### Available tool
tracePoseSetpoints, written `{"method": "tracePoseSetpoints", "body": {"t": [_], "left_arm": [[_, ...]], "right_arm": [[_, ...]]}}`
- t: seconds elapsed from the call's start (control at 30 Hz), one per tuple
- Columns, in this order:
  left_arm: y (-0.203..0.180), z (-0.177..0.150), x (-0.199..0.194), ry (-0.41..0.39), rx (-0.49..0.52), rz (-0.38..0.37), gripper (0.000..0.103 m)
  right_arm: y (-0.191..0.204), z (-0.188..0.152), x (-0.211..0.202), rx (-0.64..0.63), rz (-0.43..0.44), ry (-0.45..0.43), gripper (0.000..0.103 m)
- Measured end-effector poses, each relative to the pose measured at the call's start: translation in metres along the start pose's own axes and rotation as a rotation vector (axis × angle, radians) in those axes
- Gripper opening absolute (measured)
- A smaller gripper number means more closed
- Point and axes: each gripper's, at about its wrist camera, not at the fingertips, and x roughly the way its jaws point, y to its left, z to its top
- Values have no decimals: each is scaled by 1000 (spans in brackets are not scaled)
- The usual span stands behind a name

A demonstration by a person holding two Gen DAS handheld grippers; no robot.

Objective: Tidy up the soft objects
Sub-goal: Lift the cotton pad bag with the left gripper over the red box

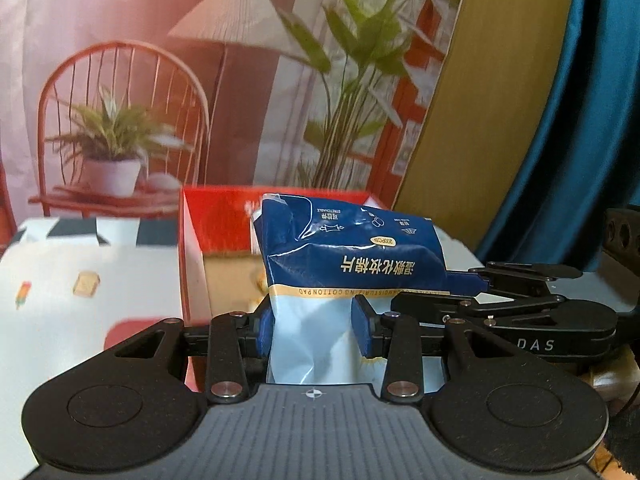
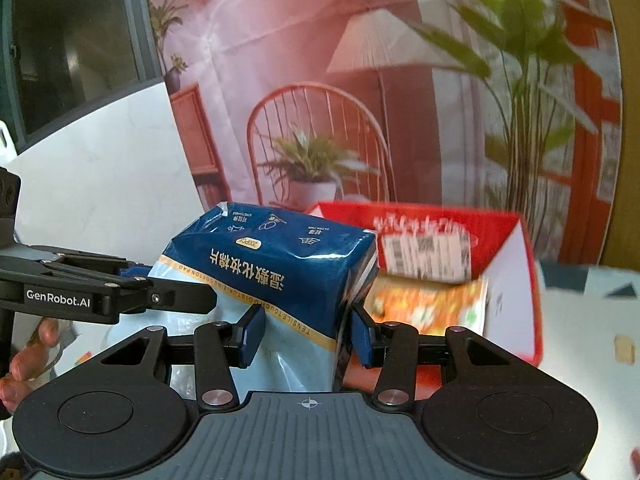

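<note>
A blue and pale-blue soft pack of cotton pads [image 1: 344,264] is held between both grippers in front of a red cardboard box [image 1: 216,216]. My left gripper [image 1: 316,330] is shut on the pack's lower pale part. My right gripper [image 2: 306,334] is shut on the same pack [image 2: 276,272] from the other side. The right gripper's fingers [image 1: 464,282] show in the left wrist view beside the pack. The left gripper's fingers [image 2: 132,274] show at the pack's left in the right wrist view. The red box [image 2: 516,280] holds an orange-patterned packet [image 2: 432,300].
A white tablecloth [image 1: 80,280] with small printed pictures covers the table. A printed backdrop [image 1: 200,80] of a chair, lamp and plants stands behind the box. A blue curtain [image 1: 580,120] hangs at the right. A person's fingers [image 2: 24,360] show at the lower left.
</note>
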Motion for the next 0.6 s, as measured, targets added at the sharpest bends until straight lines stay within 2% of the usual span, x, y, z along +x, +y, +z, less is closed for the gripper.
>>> {"method": "tracePoseSetpoints", "body": {"t": [0.3, 0.6], "left_arm": [[10, 46, 27, -62, 3, 52, 41], [24, 78, 67, -105, 4, 102, 41]], "right_arm": [[-15, 47, 32, -99, -30, -57, 43], [-25, 75, 76, -224, -101, -118, 43]]}}
